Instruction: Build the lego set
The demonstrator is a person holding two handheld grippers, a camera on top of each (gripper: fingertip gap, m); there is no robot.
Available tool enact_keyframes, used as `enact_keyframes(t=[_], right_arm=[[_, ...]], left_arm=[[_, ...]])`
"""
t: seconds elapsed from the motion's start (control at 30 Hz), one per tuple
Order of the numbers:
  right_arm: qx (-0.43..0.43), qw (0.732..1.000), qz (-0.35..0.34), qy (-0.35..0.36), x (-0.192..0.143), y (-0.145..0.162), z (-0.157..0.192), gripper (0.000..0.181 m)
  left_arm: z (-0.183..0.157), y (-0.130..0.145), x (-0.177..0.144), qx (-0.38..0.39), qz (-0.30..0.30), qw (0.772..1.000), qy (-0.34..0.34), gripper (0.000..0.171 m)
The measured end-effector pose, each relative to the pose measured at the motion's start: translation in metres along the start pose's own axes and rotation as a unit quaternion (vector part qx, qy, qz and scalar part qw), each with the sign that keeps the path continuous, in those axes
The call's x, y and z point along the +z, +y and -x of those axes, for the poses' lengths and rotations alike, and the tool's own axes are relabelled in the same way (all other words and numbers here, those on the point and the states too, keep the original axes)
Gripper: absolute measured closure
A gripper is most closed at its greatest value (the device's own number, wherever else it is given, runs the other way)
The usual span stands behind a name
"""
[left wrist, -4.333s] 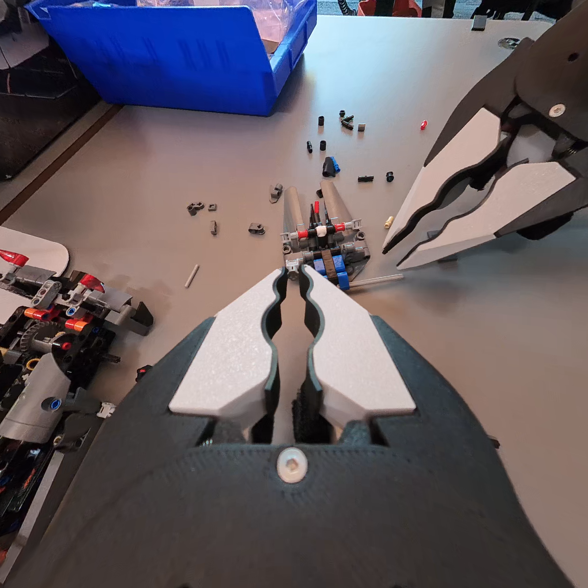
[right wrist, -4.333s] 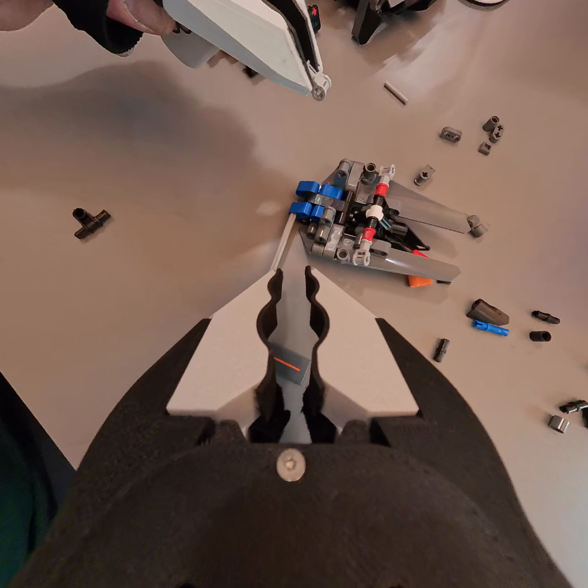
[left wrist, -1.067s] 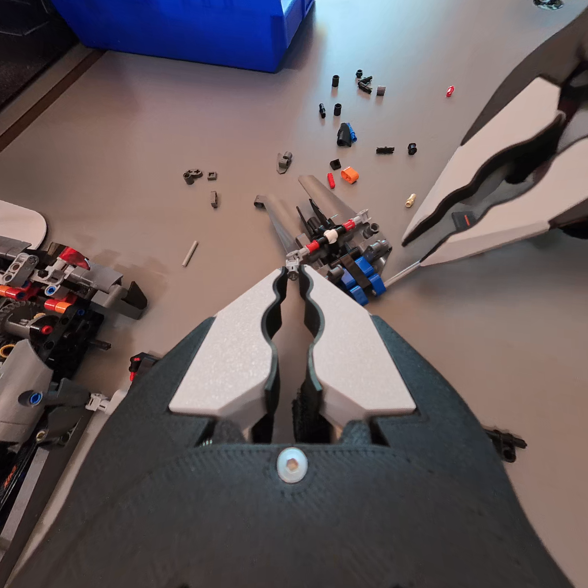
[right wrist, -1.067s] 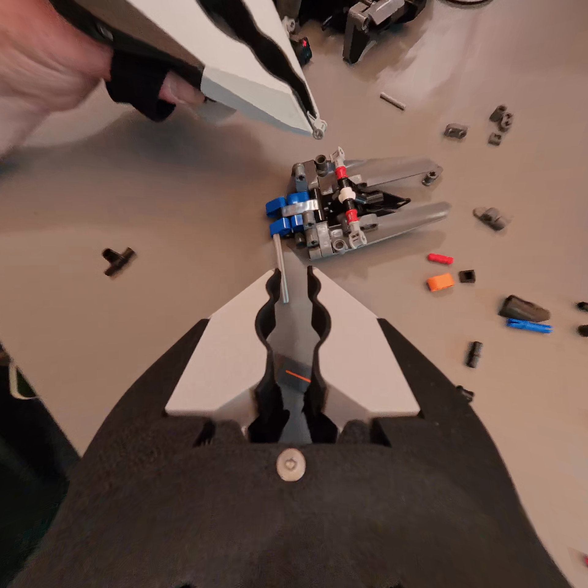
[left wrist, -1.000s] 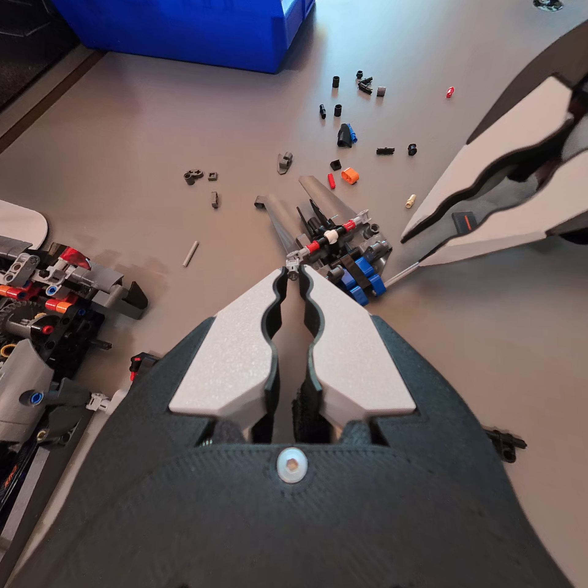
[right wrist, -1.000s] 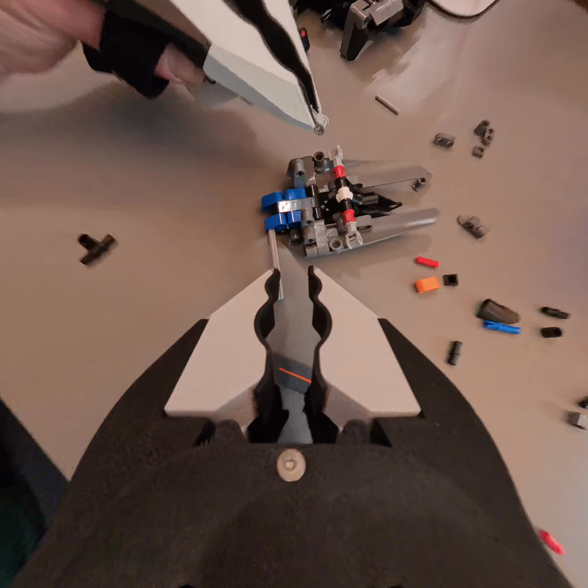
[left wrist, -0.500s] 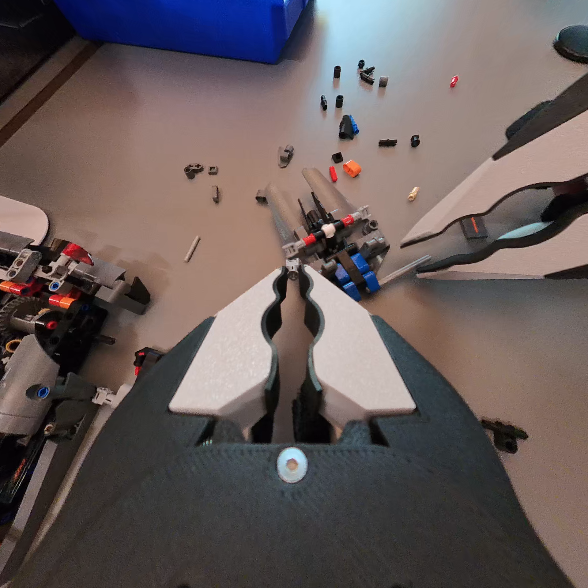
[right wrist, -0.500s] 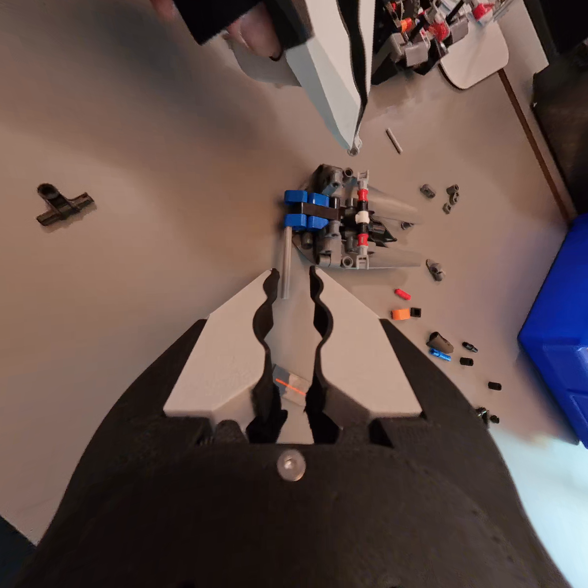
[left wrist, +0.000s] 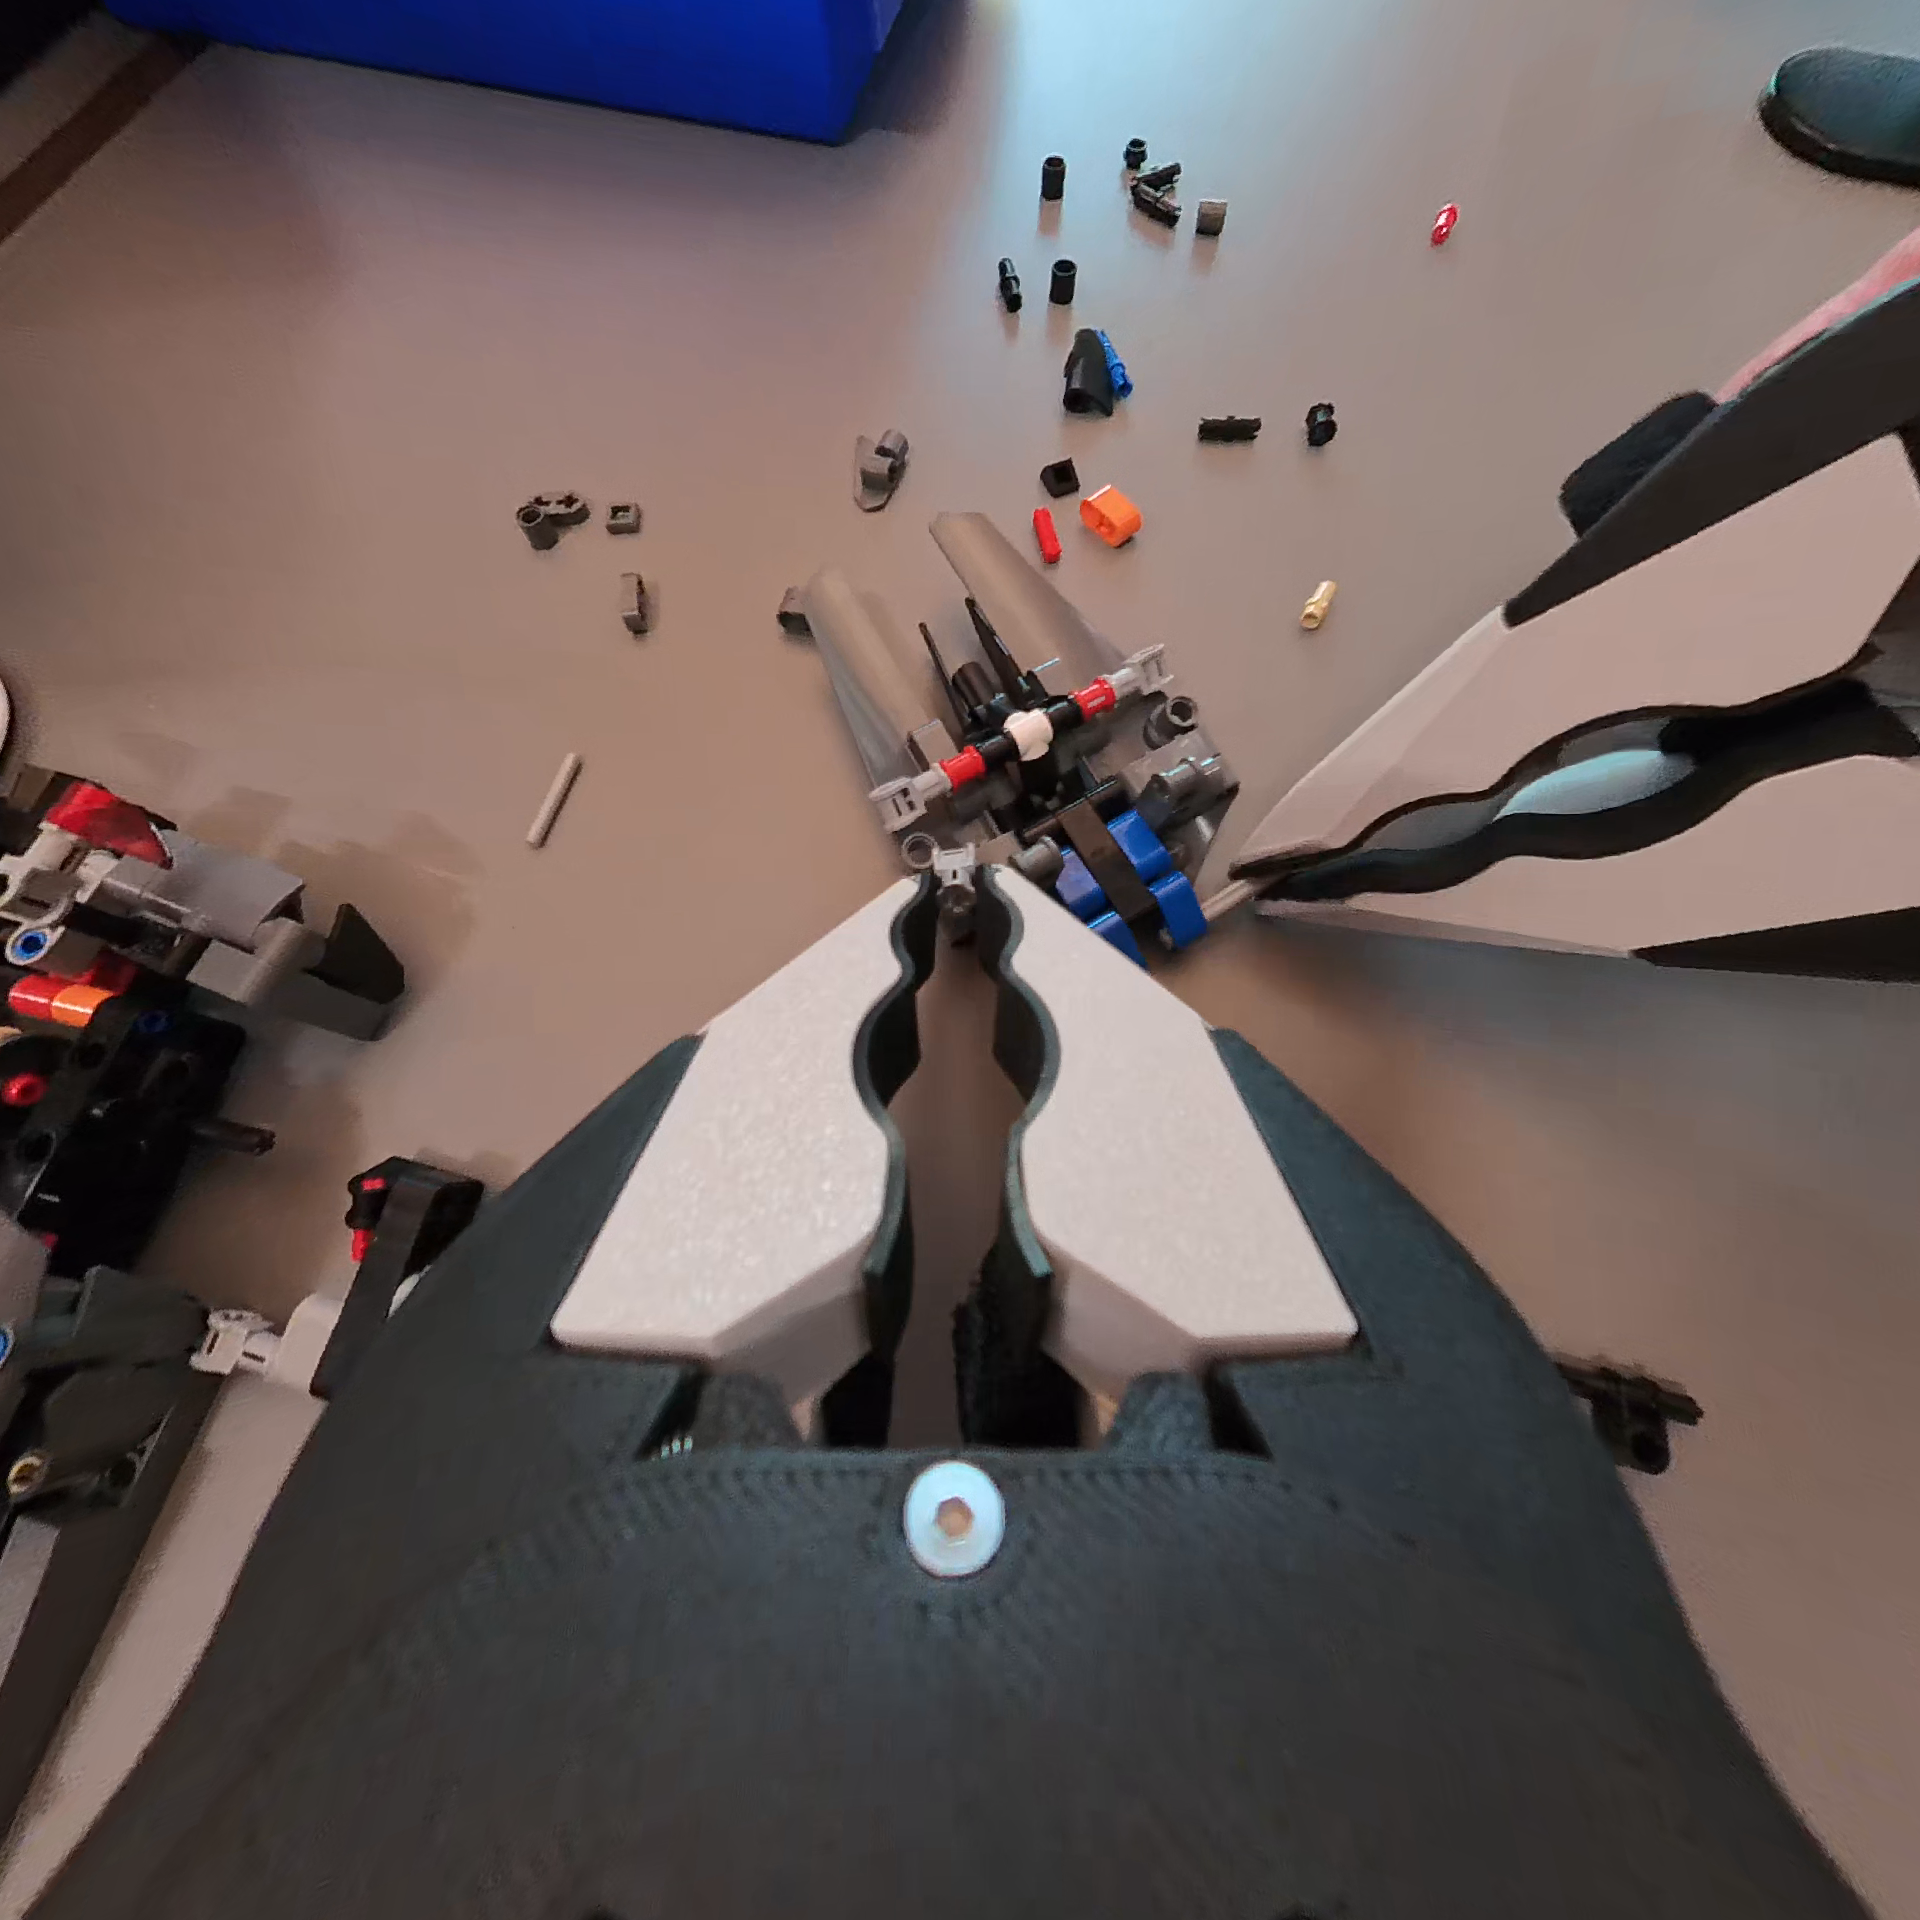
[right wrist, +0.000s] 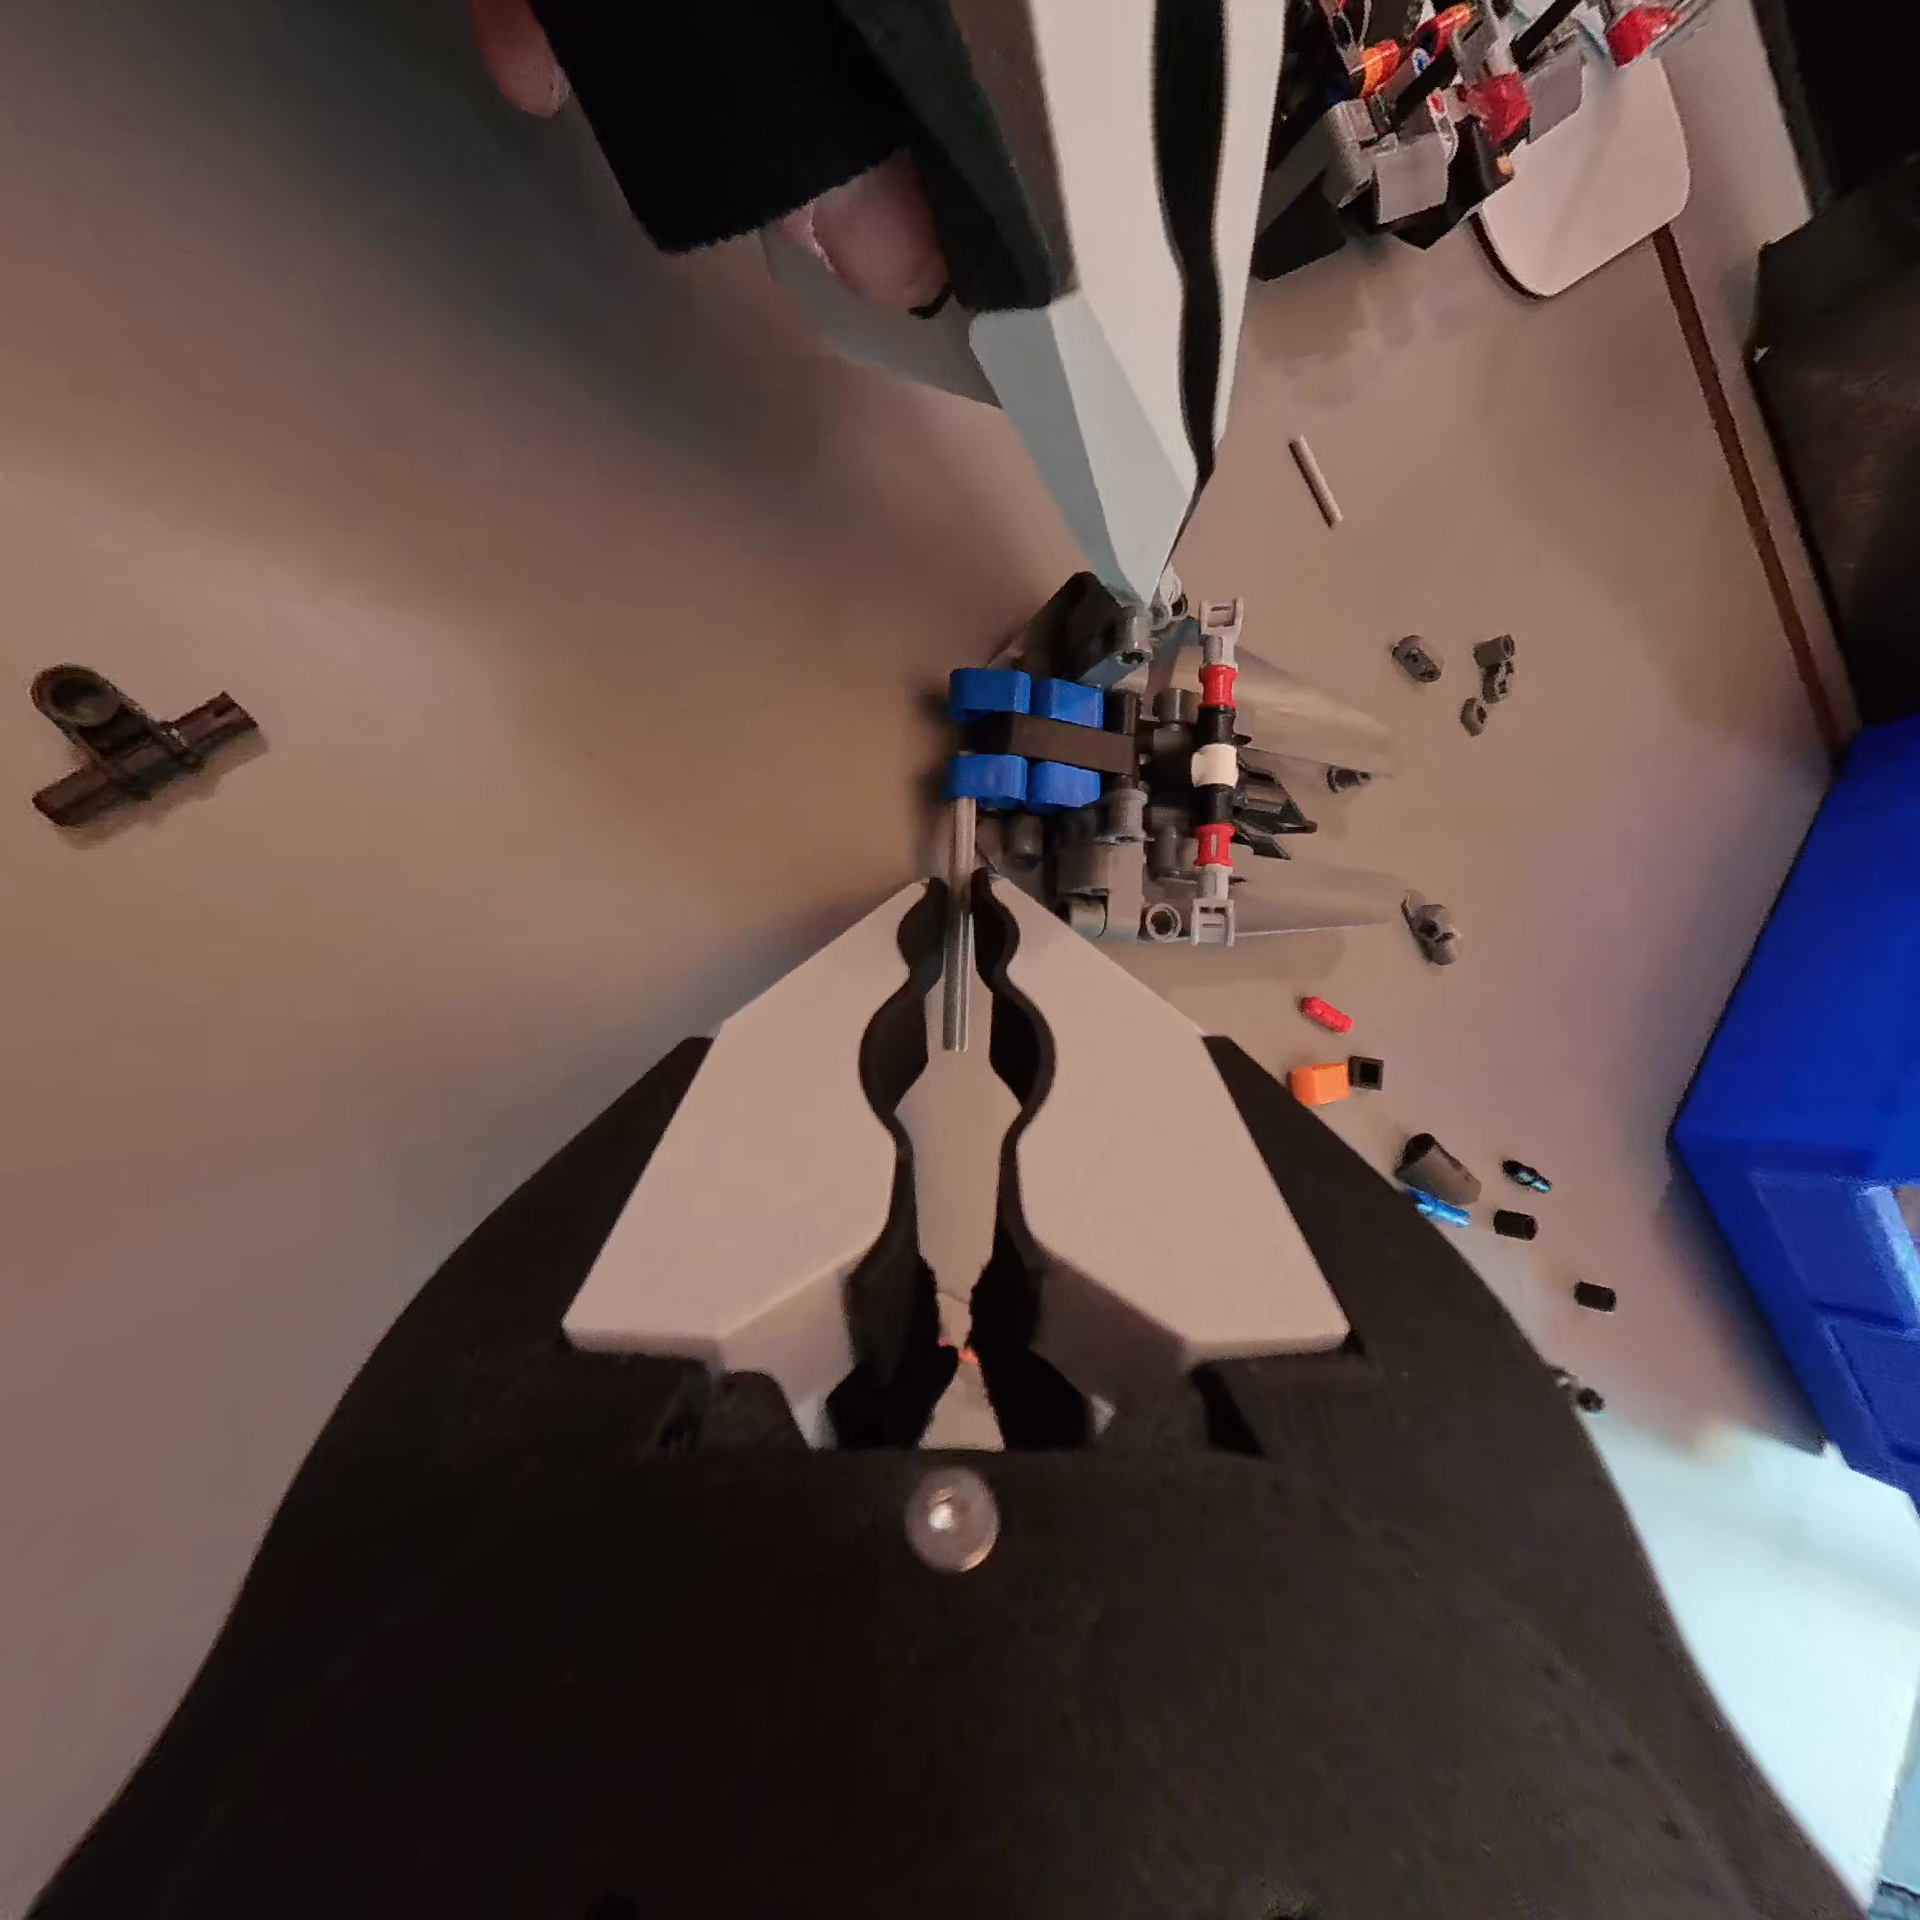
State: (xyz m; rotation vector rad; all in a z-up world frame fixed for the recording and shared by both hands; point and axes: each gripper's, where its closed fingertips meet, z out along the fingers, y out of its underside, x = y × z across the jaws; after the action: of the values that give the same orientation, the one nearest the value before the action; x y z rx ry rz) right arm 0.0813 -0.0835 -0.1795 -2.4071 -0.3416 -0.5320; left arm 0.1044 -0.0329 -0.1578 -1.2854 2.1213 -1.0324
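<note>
Your left hand-held gripper [left wrist: 954, 902] points forward and down toward the table [left wrist: 416, 364], its jaws pinched narrow on a small grey connector piece [left wrist: 952, 864] at the tips; that piece sits just beside the near corner of the small model [left wrist: 1023, 748]. Your right hand-held gripper [right wrist: 956, 894] reaches in level from 3 o'clock in the left wrist view, jaws drawn close around a thin grey rod [right wrist: 958, 935]; the rod runs from between its fingertips into the blue blocks [right wrist: 1023, 743] at the model's near edge.

The small model lies flat on the table at 12 o'clock of both grippers; it has two long grey wing panels, a black core, a cross rod with red and white sleeves, and the blue blocks joined by a black strip. Loose pieces are scattered beyond it: an orange piece [left wrist: 1110, 516], a red pin [left wrist: 1047, 535], several black pins. A larger model [left wrist: 125, 966] sits at 9 o'clock; a blue bin [left wrist: 540, 52] stands at 11 o'clock.
</note>
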Motion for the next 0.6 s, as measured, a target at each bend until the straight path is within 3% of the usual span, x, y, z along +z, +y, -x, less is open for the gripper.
enact_keyframes(t=[0.2, 0.4, 0.6], right_arm=[[0.098, 0.992, -0.030, -0.079, -0.0019, -0.0035, 0.0030, 0.179], [0.215, 0.961, -0.067, -0.161, -0.0060, -0.0086, 0.0037, 0.179], [0.204, 0.966, -0.057, -0.148, -0.0032, -0.0080, 0.0050, 0.179]], left_arm=[[-0.0020, -0.0002, 0.0006, 0.008, 0.003, 1.000, -0.001, 0.166], [-0.0022, 0.0008, 0.0022, 0.005, 0.004, 1.000, 0.002, 0.166], [-0.0056, -0.0010, 0.0038, 0.003, -0.001, 1.000, 0.012, 0.166]])
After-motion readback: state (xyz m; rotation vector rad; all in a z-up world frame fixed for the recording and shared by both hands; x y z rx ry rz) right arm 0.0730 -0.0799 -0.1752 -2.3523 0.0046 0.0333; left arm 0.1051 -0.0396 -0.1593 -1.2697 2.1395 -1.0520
